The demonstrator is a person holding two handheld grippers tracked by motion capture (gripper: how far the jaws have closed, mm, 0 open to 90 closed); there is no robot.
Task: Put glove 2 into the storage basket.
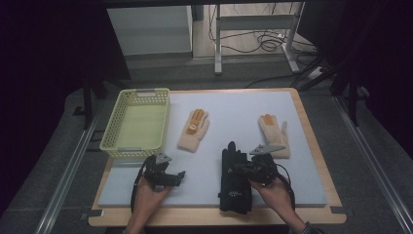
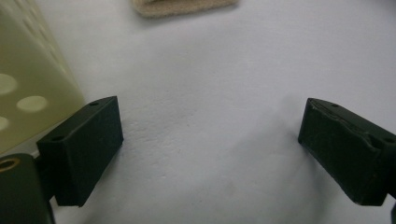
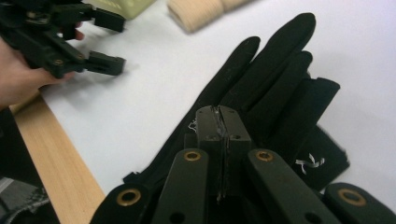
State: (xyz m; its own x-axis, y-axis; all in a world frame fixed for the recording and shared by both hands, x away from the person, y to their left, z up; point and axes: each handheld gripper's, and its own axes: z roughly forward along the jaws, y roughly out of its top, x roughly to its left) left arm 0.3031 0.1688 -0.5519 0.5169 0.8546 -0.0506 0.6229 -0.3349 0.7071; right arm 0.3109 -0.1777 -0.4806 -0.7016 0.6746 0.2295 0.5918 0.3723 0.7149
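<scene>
Two black gloves [image 1: 234, 178] lie stacked near the front of the pale mat [image 1: 234, 105], fingers pointing away. My right gripper [image 1: 244, 169] sits over them with its jaws pressed together. In the right gripper view the gripper [image 3: 223, 122] pinches a fold of the upper black glove [image 3: 275, 60], whose edge rises to the pads. My left gripper [image 1: 181, 176] rests to the left, open over bare mat. In the left gripper view its jaws [image 2: 210, 135] stand wide apart with nothing between them.
A yellow-green mesh basket [image 1: 138, 92] stands empty at the back left. One beige glove [image 1: 194, 130] lies beside it and another beige glove [image 1: 274, 134] lies at the right. The mat lies on a wooden board [image 3: 56, 154].
</scene>
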